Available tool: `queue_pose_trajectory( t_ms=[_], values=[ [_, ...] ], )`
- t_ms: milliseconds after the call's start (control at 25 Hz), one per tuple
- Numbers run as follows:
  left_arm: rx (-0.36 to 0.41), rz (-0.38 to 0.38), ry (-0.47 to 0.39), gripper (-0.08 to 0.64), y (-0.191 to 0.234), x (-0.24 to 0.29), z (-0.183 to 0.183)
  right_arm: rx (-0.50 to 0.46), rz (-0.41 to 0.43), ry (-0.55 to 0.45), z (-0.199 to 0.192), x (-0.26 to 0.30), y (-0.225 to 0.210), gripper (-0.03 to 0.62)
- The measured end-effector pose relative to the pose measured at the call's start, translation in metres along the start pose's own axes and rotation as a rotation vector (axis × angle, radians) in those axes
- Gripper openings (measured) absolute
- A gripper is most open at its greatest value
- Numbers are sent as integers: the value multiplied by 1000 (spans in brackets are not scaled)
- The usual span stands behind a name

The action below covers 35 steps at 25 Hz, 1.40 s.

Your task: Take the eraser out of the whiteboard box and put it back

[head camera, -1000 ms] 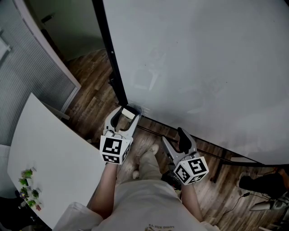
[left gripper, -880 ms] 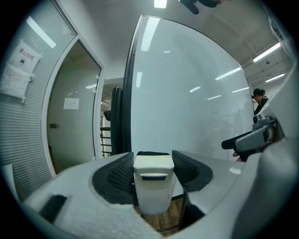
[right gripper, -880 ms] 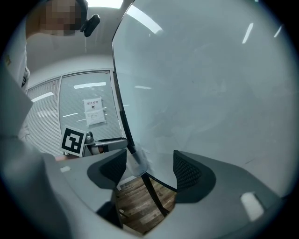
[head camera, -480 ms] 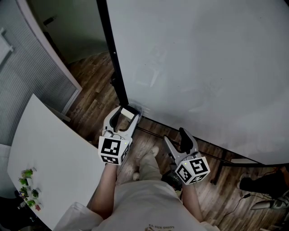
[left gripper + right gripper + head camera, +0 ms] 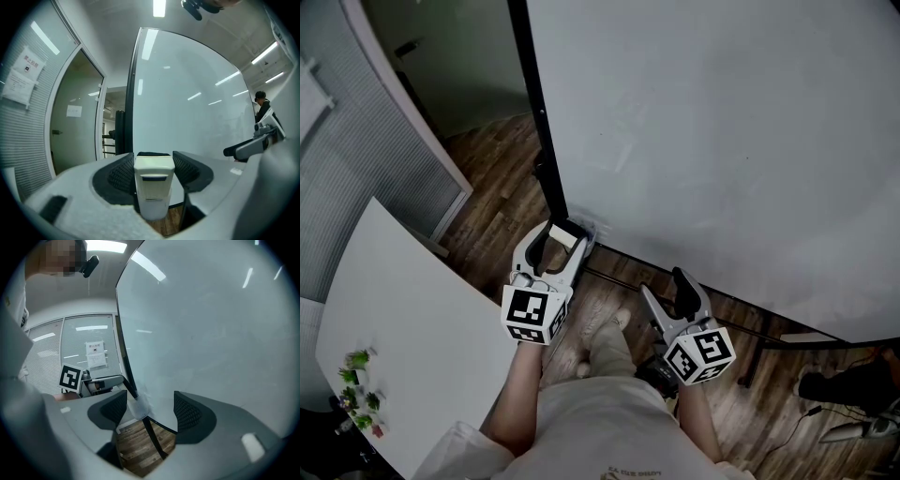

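The left hand-held gripper [image 5: 153,161] grasps the white eraser [image 5: 153,186] upright at frame centre, apparently just outside the clear whiteboard box [image 5: 138,408], ready for return. The right hand-held gripper [image 5: 665,291] waits released and empty.

White table [image 5: 422,328] with small plants [image 5: 358,392]

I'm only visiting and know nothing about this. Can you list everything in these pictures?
whiteboard: one, white with black frame, standing ahead
box: one, clear, at the whiteboard's lower corner
eraser: one, cream, between the left tool's jaws
table: one, white, at left
plants: a few, green, on the table's edge
floor: one, dark wood, underfoot
left tool: one, grey, shut on the eraser
right tool: one, grey, open, empty
forearms: two, bare, behind the tools
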<state>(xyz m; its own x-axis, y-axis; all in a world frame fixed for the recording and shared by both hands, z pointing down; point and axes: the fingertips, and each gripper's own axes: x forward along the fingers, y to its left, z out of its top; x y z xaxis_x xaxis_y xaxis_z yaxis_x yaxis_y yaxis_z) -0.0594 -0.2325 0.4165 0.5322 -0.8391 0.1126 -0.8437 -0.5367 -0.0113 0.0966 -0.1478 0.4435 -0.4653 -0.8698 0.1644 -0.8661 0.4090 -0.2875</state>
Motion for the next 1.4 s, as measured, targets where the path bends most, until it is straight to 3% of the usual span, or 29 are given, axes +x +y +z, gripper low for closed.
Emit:
queue_pose_trajectory(
  t_ms=[1400],
  values=[
    [38,5,-82,256,-10,-36,38,-21,38,-35,8,-12,24,318]
  ],
)
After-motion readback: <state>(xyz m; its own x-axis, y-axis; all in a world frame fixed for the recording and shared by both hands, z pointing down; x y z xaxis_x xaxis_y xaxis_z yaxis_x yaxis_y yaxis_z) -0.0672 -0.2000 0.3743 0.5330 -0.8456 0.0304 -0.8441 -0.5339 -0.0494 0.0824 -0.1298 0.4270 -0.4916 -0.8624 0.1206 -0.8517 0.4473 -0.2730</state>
